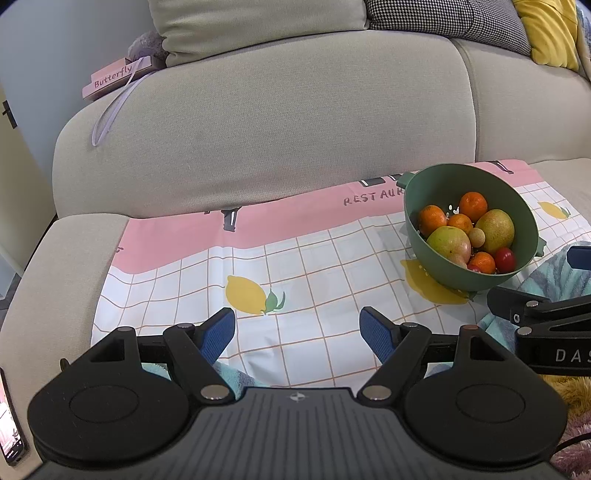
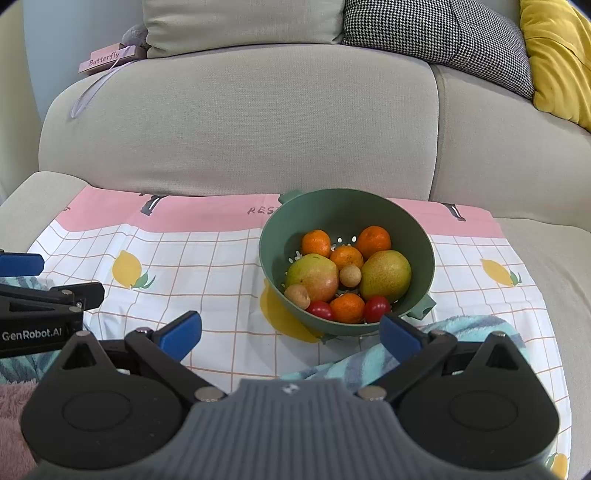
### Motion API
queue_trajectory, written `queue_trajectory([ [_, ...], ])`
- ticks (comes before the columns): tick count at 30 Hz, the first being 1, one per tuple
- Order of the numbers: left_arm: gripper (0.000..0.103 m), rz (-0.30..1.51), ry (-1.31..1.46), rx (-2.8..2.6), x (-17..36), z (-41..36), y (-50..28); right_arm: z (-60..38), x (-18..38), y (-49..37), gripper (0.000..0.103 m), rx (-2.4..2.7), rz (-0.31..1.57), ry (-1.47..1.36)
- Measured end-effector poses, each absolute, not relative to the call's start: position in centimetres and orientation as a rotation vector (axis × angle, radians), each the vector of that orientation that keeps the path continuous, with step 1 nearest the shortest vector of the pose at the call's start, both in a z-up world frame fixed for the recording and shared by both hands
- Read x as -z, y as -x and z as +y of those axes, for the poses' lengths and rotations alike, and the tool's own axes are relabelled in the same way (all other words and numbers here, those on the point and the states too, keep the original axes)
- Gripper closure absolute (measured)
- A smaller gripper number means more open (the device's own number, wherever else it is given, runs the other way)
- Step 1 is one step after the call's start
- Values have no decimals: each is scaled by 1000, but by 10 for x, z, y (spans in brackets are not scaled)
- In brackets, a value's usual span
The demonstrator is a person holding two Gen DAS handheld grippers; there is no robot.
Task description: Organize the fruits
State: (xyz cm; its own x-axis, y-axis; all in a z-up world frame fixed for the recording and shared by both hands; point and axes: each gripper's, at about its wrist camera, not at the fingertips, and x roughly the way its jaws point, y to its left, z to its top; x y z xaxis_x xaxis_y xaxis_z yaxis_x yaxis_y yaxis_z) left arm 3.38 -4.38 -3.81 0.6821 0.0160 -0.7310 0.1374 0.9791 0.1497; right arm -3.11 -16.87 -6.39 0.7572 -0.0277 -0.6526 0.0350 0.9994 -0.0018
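Note:
A green colander bowl (image 2: 421,243) stands on a lemon-print cloth (image 2: 207,266) on the sofa seat. It holds several small oranges (image 2: 373,240), two green-red pears (image 2: 386,275), two beige round fruits (image 2: 350,276) and cherry tomatoes (image 2: 376,308). The bowl also shows in the left wrist view (image 1: 436,184), at the right. My right gripper (image 2: 291,334) is open and empty, just in front of the bowl. My left gripper (image 1: 297,328) is open and empty over bare cloth, left of the bowl.
A teal striped towel (image 2: 461,326) lies at the cloth's front edge. The sofa back (image 2: 240,122) rises behind, with a pink "Butterfly" box (image 1: 110,77) on its top and cushions (image 2: 436,29). A phone (image 1: 11,428) lies at the far left.

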Motion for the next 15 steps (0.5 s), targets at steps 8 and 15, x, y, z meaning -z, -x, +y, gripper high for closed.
queue_trajectory([
  [8, 13, 818, -198, 68, 38, -44, -33, -169, 64, 31, 4, 34, 712, -10],
  [15, 13, 817, -198, 72, 38, -43, -33, -169, 65, 33, 4, 32, 714, -9],
])
